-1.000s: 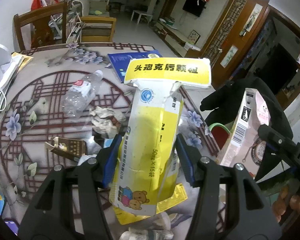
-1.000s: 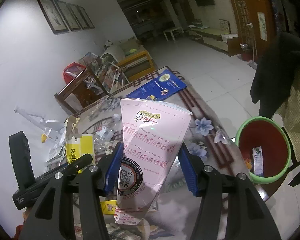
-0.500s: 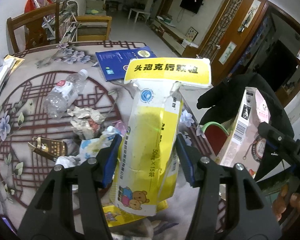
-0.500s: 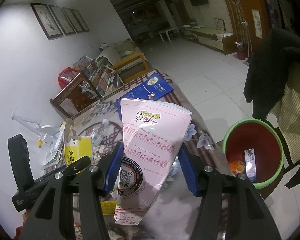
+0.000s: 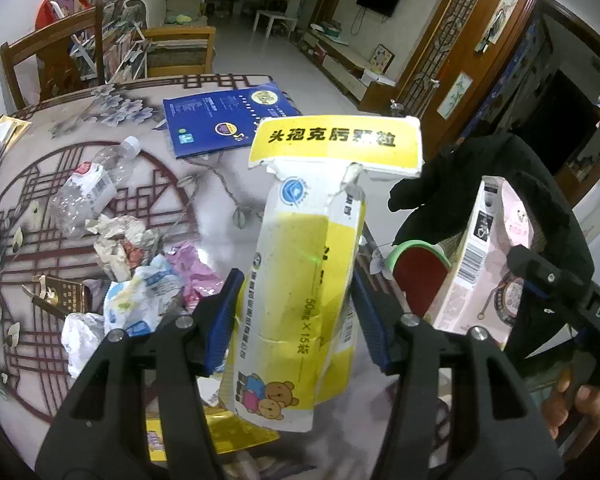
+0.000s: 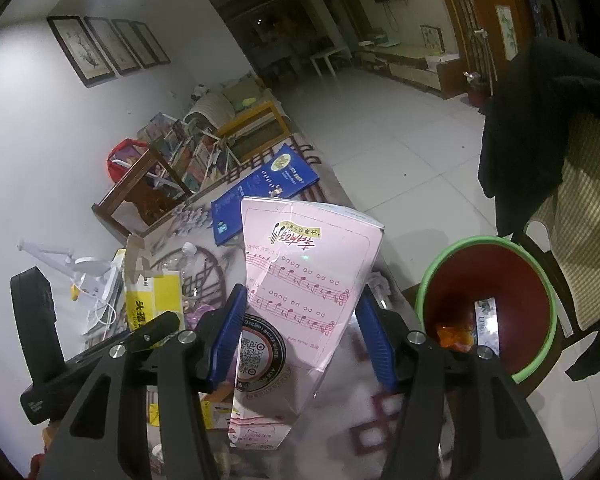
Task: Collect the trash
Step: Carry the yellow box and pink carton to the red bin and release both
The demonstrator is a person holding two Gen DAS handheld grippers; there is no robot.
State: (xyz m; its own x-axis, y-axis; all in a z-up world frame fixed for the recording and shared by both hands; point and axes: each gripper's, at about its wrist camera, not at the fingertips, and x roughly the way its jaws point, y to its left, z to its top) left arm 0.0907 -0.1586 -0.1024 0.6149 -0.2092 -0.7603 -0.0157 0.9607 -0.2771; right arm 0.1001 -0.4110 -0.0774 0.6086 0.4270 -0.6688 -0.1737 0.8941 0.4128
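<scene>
You're mid-carry w/ both hands loaded, so the step in hand looks like transport to the bin, drop not yet done. Nearest in the left wrist view, your left gripper [image 5: 296, 316] pinches the yellow medicine box [image 5: 300, 280] about halfway up its body, blue pads pressed on both sides; the box stands roughly upright, torn top flap at frame centre, bear print hanging below the jaws. In the right wrist view your right gripper [image 6: 300, 332] clamps the pink carton [image 6: 300, 300] the same way, pads on its lower sides, top tilted toward upper right. Just past that carton, at right of frame, the green-rimmed bin [image 6: 540, 272] sits on the floor beside the table edge, some wrappers already inside. Next move, I'd judge: swing each box over the bin mouth, right one first since it's closer, then spread the jaws & let it fall; watch the left box clears the table edge. Farther back on the table [image 5: 220, 200], left of frame, more trash waits: crumpled paper [image 5: 120, 240], a clear plastic bottle [image 5: 88, 188], and a blue booklet [image 5: 224, 120] toward the top centre.
</scene>
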